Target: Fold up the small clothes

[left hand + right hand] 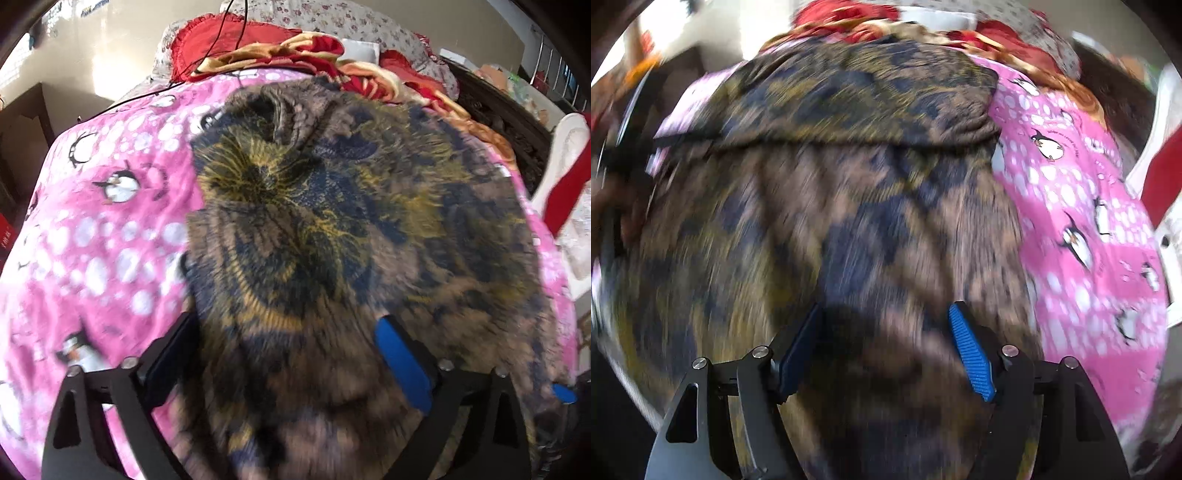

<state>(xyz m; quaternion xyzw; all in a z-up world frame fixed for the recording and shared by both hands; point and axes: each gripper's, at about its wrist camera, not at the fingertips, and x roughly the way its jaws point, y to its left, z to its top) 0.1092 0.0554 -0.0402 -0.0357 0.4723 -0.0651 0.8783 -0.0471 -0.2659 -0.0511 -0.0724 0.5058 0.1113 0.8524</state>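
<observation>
Both tongs are seen over the brown patterned garment (849, 206) on the pink blanket (1082, 229): right tongs (884, 350) wide, nothing gripped; left tongs (295, 354) half covered, grip unclear. Its loose, thick cloth could bunch under them, and the fold would be spoiled.

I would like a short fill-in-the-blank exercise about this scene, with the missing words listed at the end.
1. The brown patterned garment lies on a pink blanket printed with ____.
2. The pads on the right gripper are coloured ____.
3. The right gripper's jaws stand ____, with nothing pressed between them.
4. Behind the garment, at the far end of the bed, lies a heap of ____ and gold bedding.

Missing words: penguins; blue; open; red
</observation>
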